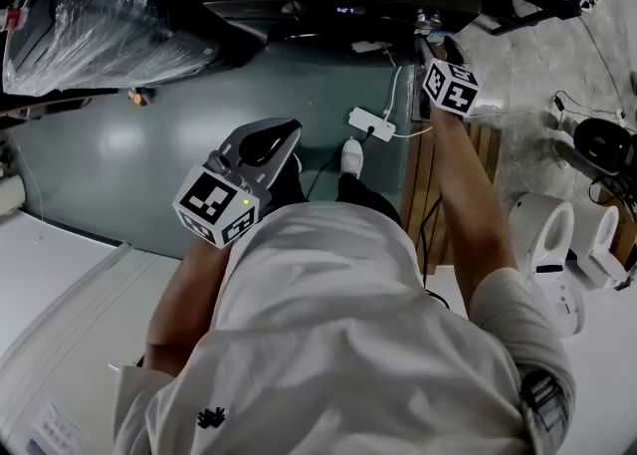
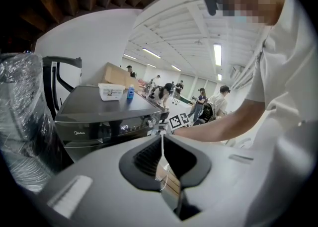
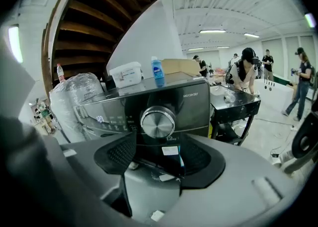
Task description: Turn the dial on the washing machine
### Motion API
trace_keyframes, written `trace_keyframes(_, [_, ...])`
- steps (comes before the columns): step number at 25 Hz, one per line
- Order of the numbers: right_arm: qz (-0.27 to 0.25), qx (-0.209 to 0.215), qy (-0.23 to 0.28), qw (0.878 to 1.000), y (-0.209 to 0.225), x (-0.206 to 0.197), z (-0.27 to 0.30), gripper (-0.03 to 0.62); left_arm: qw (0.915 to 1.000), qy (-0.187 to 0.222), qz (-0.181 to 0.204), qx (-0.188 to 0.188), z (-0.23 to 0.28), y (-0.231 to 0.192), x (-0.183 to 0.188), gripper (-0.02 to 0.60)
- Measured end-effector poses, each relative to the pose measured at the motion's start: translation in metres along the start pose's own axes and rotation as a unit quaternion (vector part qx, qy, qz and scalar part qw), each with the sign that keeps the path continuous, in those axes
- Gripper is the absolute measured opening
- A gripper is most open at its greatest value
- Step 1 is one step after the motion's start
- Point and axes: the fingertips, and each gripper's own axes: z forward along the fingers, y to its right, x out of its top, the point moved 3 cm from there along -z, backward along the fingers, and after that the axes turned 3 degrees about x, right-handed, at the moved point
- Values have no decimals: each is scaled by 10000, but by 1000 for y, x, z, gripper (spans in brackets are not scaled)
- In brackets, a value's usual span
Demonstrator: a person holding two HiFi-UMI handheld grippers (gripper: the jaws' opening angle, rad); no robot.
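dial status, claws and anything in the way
Right claw open, facing the dial, not on it. Left claw shut, empty, held back. Nothing between right claw and dial.

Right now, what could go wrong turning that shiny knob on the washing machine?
The right gripper is open, and the knob looks to sit just past its tips, so closing now might miss it. The knob looks smooth and shiny, so the gripper could slip while twisting. A power strip lies on the floor by the person's shoe; a step might kick it.
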Motion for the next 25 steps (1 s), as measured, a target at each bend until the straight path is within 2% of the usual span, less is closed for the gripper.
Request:
trace_keyframes(3, [-178,140,-98,9997,-3,-13,-23,258,9998,-18,68,-160,7,8,0,59])
trace_keyframes(8, [-194,74,-74,9998,-17,-29,-76,76,9978,30,311,-581,9,21,5,58])
trace_keyframes(10, [-201,40,-59,9998,-27,-35,-99,35,9960,62,423,-786,7,23,8,58])
trace_keyframes(14, [-221,-23,-126,9997,-59,-49,-142,2,9914,148,597,-1155,-9,17,13,58])
trace_keyframes(25, [-349,215,74,9991,-192,-56,-227,2,9829,138,646,-1721,-80,-17,-10,55])
